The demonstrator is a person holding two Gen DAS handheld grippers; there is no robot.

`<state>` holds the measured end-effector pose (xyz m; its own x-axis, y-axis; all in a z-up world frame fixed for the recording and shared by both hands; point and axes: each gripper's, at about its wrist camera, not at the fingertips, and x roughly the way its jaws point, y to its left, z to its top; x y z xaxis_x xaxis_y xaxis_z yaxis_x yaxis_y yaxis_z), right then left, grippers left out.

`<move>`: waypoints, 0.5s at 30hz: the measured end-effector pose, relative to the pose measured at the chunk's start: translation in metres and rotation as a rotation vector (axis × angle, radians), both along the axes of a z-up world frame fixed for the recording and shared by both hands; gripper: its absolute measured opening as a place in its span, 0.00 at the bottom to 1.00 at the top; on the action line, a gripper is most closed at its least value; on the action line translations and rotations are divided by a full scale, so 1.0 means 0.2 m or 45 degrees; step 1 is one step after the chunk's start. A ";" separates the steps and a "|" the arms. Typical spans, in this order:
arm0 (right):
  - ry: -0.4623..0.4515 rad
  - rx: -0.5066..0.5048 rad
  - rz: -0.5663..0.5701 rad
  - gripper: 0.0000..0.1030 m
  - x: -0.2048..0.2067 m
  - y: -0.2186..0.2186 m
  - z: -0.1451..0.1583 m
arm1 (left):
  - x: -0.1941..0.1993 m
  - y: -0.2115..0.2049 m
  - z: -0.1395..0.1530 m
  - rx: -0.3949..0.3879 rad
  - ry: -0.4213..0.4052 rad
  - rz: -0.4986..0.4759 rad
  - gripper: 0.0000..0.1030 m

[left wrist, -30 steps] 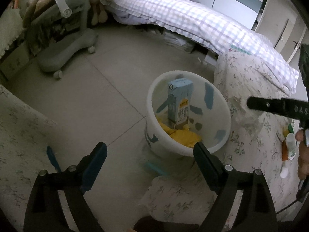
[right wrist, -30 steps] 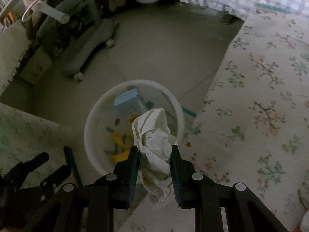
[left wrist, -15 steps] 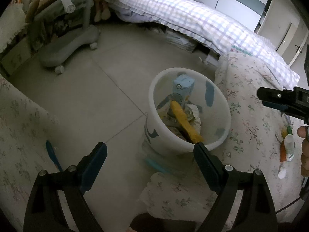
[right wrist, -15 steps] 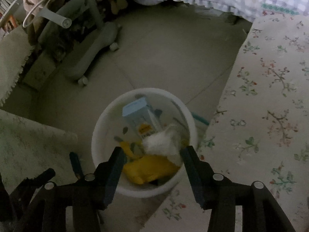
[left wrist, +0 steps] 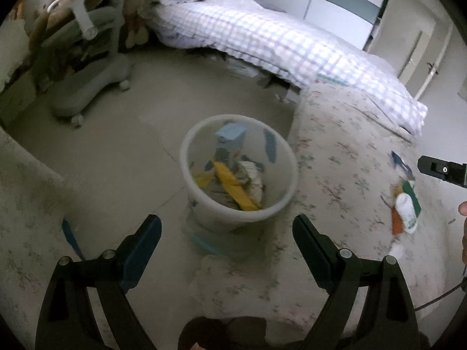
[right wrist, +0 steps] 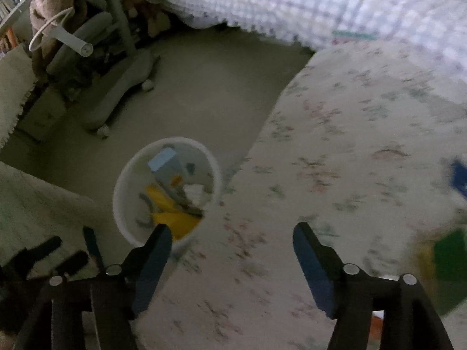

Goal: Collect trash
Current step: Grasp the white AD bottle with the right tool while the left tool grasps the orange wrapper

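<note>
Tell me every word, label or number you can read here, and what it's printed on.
No text can be read in these pictures.
Blue carton in the white bin: printing is there, but blurred.
Green and white packet on the floral cloth: markings too small and blurred.
Blue wrapper on the same cloth: nothing legible.
Right hand-held gripper and left hand-held gripper: no lettering shows.

Both wrist views downward; shared bin [left wrist: 238, 172]
</note>
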<state>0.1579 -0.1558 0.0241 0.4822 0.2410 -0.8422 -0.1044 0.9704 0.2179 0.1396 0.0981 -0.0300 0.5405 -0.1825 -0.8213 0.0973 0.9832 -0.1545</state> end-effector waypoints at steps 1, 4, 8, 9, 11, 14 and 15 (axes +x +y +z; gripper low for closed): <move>-0.003 -0.015 -0.004 0.74 -0.03 -0.03 0.02 | -0.01 -0.02 0.01 0.000 0.002 -0.011 0.90; 0.007 -0.037 -0.028 0.76 -0.12 -0.15 0.04 | -0.04 -0.10 0.03 -0.003 0.020 -0.052 0.90; 0.043 -0.093 -0.062 0.78 -0.21 -0.28 0.04 | -0.08 -0.18 0.03 0.001 0.062 -0.103 0.91; 0.054 -0.113 -0.077 0.78 -0.24 -0.31 0.03 | -0.08 -0.19 0.03 0.001 0.069 -0.111 0.91; 0.078 -0.140 -0.106 0.78 -0.27 -0.38 0.02 | -0.10 -0.23 0.02 0.001 0.091 -0.132 0.91; 0.110 -0.149 -0.142 0.78 -0.31 -0.47 -0.02 | -0.11 -0.28 0.03 0.008 0.108 -0.155 0.91; 0.125 -0.154 -0.158 0.78 -0.33 -0.50 -0.04 | -0.11 -0.28 0.02 0.011 0.111 -0.159 0.91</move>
